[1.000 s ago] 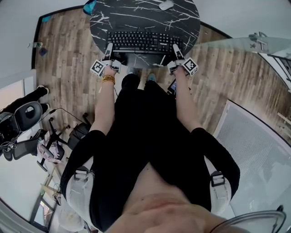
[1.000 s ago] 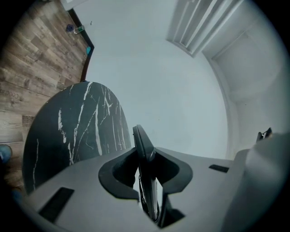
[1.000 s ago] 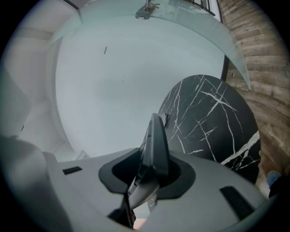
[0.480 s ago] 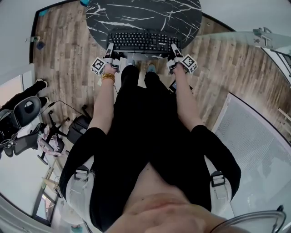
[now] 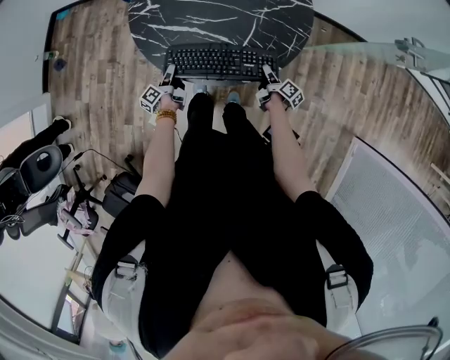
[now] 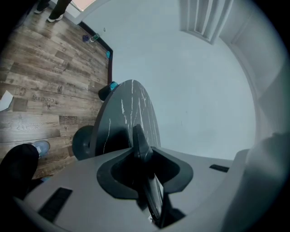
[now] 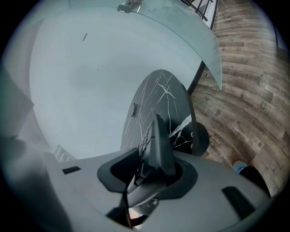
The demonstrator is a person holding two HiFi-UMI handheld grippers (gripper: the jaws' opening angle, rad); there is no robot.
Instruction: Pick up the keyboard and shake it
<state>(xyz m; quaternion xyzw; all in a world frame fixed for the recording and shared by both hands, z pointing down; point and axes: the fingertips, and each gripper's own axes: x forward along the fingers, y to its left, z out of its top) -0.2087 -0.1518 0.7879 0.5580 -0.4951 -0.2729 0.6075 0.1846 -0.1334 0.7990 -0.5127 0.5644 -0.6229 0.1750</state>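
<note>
Jaws of the left gripper [image 5: 169, 72] and right gripper [image 5: 266, 72], both having just eased wider, pinch the keyboard [image 5: 216, 63] by its opposite short ends, an even grip holding it level along the near edge of the table [image 5: 211, 21], likely for setting down.

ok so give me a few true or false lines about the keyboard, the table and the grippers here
The keyboard is black. True.
The table top is plain white. False: it is black with white veins.
Only one gripper is at the keyboard. False: the left gripper and the right gripper each have one end of it between their jaws; the right one's jaws have just been opening.
The floor is wood planks. True.
</note>
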